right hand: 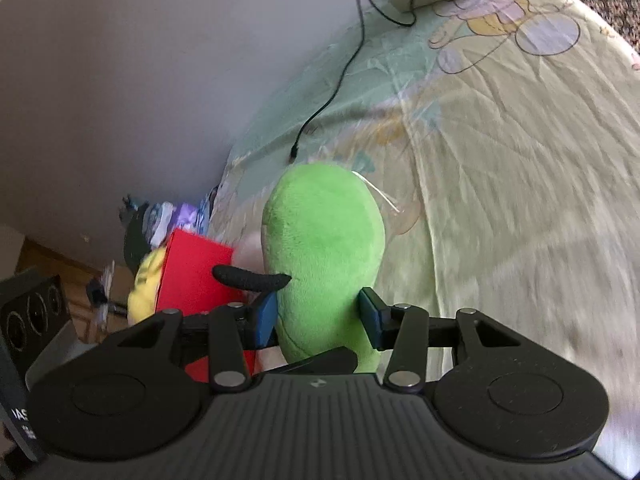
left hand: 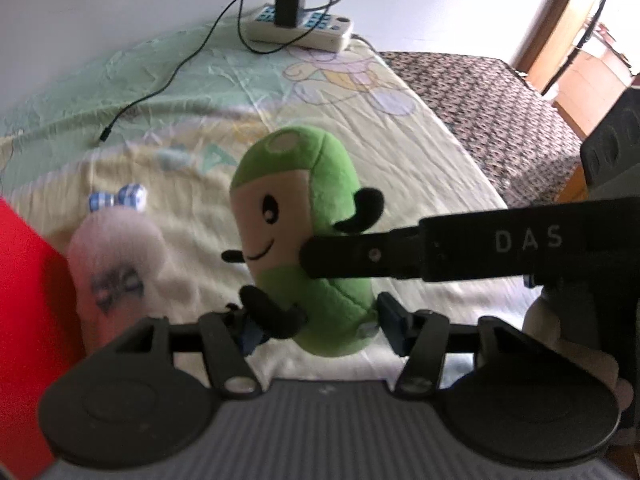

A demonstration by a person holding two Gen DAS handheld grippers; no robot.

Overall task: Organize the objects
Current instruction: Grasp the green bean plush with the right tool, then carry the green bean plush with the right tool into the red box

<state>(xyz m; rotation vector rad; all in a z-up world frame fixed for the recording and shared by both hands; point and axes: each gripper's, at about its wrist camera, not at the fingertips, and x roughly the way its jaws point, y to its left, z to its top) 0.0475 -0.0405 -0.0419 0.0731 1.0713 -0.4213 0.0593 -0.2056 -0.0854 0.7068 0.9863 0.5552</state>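
Two grippers clenched the same green plush toy (left hand: 304,248) between their blue pads. Our left gripper (left hand: 316,322) pinched its lower end, the right-hand pad pressed into the green belly and the left-hand pad half hidden behind a black limb. Our right gripper (right hand: 320,316) squeezed the toy (right hand: 324,256) at its lower half from the back side. The toy stood upright, clear of the bedsheet (left hand: 400,152), its long axis rising away from both sets of jaws, rounded head end farthest from them. Only the left wrist view showed its smiling face, turned left of the jaws, and the right gripper's finger reaching in from the right. Only the right wrist view showed its plain green back. Left of our jaws sat a red box (right hand: 196,272); beyond them, a black cable (left hand: 168,80) and, farthest, a power strip (left hand: 300,24).
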